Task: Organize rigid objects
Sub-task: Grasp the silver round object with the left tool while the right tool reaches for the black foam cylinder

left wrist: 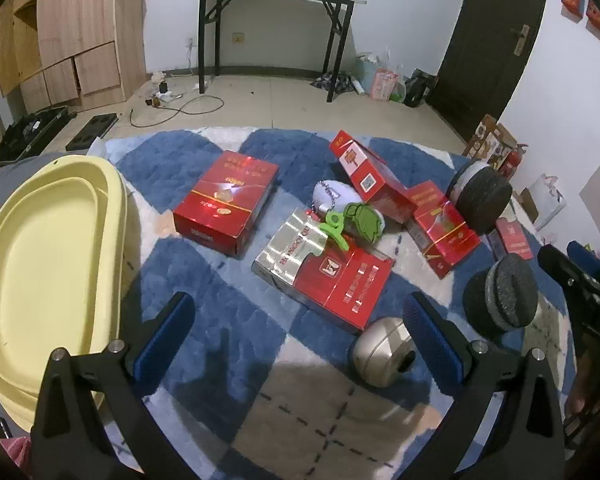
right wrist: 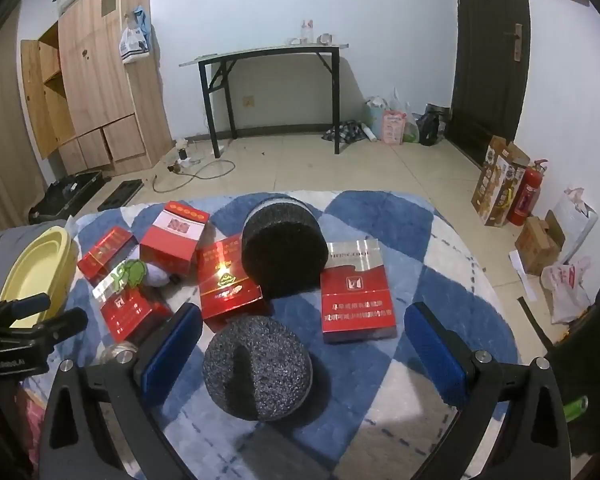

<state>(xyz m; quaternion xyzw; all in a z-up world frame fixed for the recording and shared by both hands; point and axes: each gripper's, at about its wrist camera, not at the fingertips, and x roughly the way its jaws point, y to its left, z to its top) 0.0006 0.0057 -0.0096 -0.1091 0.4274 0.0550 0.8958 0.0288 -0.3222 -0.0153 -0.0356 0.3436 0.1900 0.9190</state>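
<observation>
My left gripper (left wrist: 300, 332) hangs open over the blue-and-white blanket (left wrist: 220, 344) with nothing between its fingers. Just ahead of it lies a red-and-silver box (left wrist: 324, 276). A gold round object (left wrist: 384, 352) rests beside its right finger. More red boxes (left wrist: 228, 196) (left wrist: 372, 176) (left wrist: 440, 228), a green clip (left wrist: 336, 228) and a green toy (left wrist: 364, 220) are scattered behind. My right gripper (right wrist: 304, 340) is open too, and a dark foam disc (right wrist: 258, 372) lies on the blanket between its fingers, untouched. Behind it stand a big black foam cylinder (right wrist: 284, 244) and another red-and-silver box (right wrist: 356, 288).
A pale yellow tray (left wrist: 40, 280) sits at the blanket's left edge, with nothing in it. Beyond the blanket are a tiled floor, a black-legged table (right wrist: 268, 56), a wooden wardrobe (right wrist: 96, 80), bags by a dark door and a fire extinguisher (right wrist: 526, 192).
</observation>
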